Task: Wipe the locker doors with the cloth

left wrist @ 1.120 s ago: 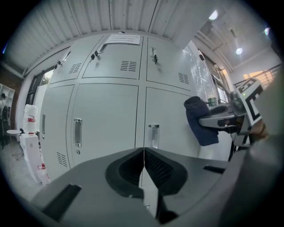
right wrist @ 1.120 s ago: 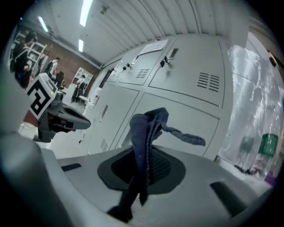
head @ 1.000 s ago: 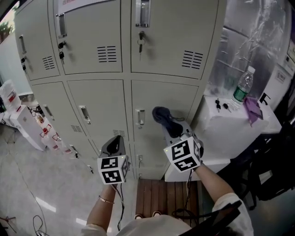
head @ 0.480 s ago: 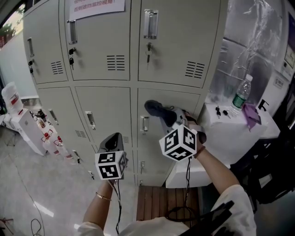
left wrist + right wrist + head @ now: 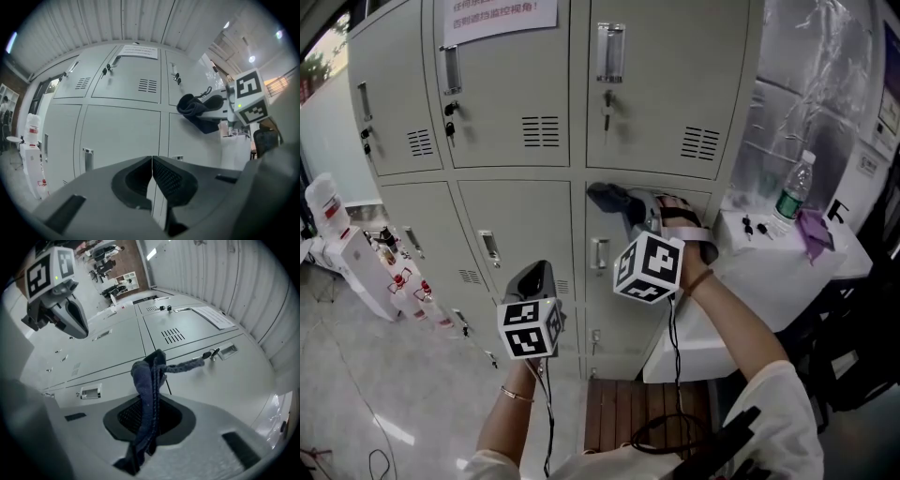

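The cloth (image 5: 614,200), a dark blue bunched rag, is clamped between the jaws of the right tool (image 5: 630,210), which holds it up at the top edge of the middle-row locker door (image 5: 642,281) in the right-hand column, just under the seam with the upper door (image 5: 661,66). Whether it actually presses the metal cannot be told. From the right gripper view the cloth (image 5: 149,394) runs down through the closed jaws, with a loose tail hanging out below. The left tool (image 5: 534,279) has its jaws shut together on nothing and hangs lower, in front of the neighbouring column, well apart from the cloth. No streaks or damp patches show on any door, so what has been wiped cannot be read. Judging by the cloth's position, the work is on this one door, and the other doors may be left to do. Things a stroke would likely catch are the recessed handle (image 5: 599,253), the key (image 5: 607,105) hanging in the upper lock and the vent slots (image 5: 700,142). The white surface (image 5: 769,272) with a water bottle (image 5: 793,187) and small keys (image 5: 753,226) stands just beside the lockers and crowds the right edge.
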`<state>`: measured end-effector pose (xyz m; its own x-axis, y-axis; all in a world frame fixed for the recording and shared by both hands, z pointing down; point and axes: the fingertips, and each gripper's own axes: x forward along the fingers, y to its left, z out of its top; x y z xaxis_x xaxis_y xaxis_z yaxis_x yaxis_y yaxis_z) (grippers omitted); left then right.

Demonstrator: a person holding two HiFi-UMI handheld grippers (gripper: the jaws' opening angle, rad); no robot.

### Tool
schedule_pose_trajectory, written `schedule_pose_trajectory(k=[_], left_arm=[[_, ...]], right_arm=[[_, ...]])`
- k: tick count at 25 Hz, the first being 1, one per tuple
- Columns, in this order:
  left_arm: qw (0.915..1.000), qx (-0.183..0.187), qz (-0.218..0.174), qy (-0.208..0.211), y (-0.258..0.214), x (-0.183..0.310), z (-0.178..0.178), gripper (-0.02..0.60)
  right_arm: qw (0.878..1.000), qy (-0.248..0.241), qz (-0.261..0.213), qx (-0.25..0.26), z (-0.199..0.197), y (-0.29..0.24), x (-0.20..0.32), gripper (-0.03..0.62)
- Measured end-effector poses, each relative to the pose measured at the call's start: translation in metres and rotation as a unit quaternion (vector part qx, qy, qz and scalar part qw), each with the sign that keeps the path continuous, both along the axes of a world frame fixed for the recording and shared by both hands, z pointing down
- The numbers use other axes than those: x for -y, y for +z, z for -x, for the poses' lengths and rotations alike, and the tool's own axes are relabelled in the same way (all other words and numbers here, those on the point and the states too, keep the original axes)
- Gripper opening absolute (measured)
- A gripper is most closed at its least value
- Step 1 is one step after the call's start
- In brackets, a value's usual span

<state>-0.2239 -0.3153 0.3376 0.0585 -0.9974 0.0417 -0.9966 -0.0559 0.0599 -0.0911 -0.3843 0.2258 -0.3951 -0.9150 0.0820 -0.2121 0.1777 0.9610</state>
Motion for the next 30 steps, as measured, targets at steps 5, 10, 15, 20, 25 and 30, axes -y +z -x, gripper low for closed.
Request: schedule_pose_trajectory(k=[5,10,15,20,25,30], left_arm=[[1.0,-0.001,-0.002,-0.001,0.0,0.001,0.002,0.009],[1.0,-0.005,-0.002,-0.002,0.001,0.002,0.004,0.009],[0.9999,-0.012,0.004,-0.005,0.008,0.002,0.005,0.009],[0.9998,-0.013,0.01,-0.005,0.013,0.002,0.003,0.009],[0.9997,-0.014,0.02,-0.01,0.022,0.002,0.006,0.009],[0.9993,-0.016,0.031,-0.014,0.034,0.001,0.008,0.009]], right_arm=[[1.0,0.012,-0.004,-0.01,0.007,0.0,0.009,0.043],[1.0,0.019,-0.007,-0.019,0.009,0.0,0.017,0.043],[0.999,0.019,-0.006,-0.025,0.009,0.001,0.018,0.043],[0.999,0.013,0.005,-0.033,0.013,0.013,0.016,0.043],[0.999,0.01,0.011,-0.038,0.016,0.027,0.017,0.043],[0.999,0.006,0.023,-0.039,0.018,0.039,0.017,0.043]])
